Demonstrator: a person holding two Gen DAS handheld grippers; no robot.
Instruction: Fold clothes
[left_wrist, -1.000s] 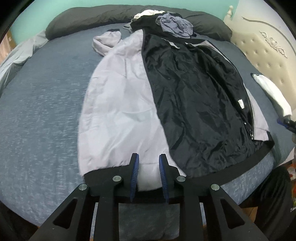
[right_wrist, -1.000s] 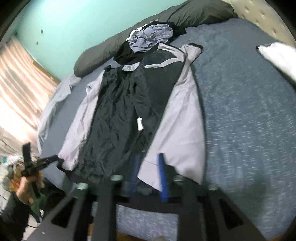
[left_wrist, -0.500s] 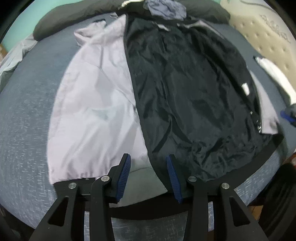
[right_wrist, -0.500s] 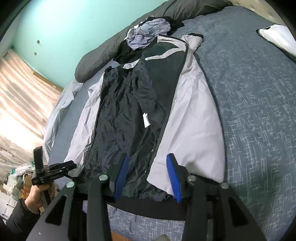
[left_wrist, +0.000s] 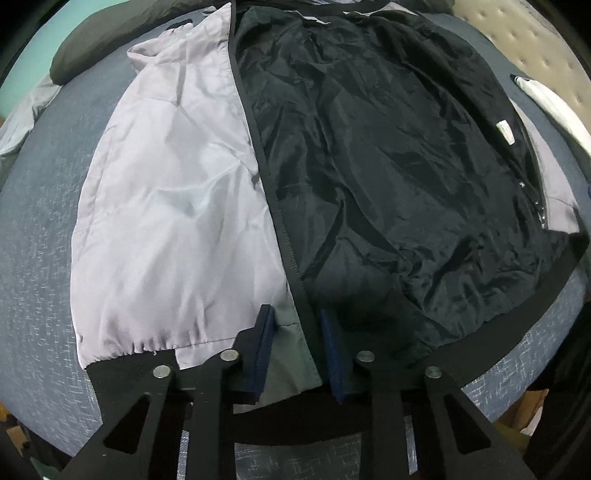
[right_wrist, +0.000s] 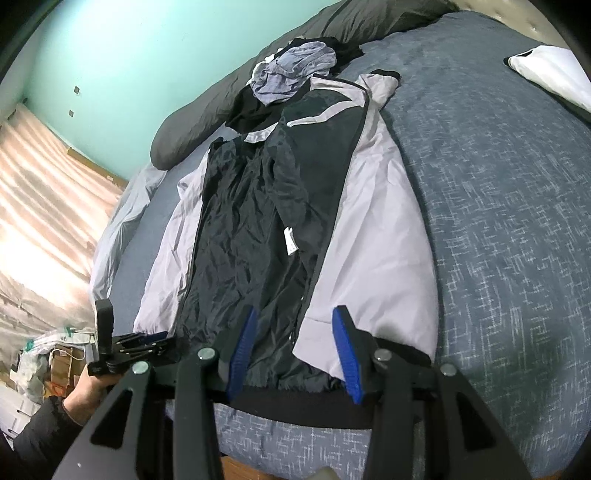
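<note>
Left gripper (left_wrist: 295, 347) has dropped to the jacket (left_wrist: 369, 166) hem, jaws closing around it; right gripper (right_wrist: 293, 350) open. Fabric light, slippery, limp: grip hem corners.

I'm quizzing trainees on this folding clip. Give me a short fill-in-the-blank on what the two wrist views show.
1. The jacket lies open on a bed, showing its ____ lining.
2. The left gripper is closing at the jacket's ____ edge.
3. A crumpled blue-grey garment lies beyond the jacket's ____.
4. The wall behind the bed is ____.

Missing words: black; bottom; collar; turquoise
</note>
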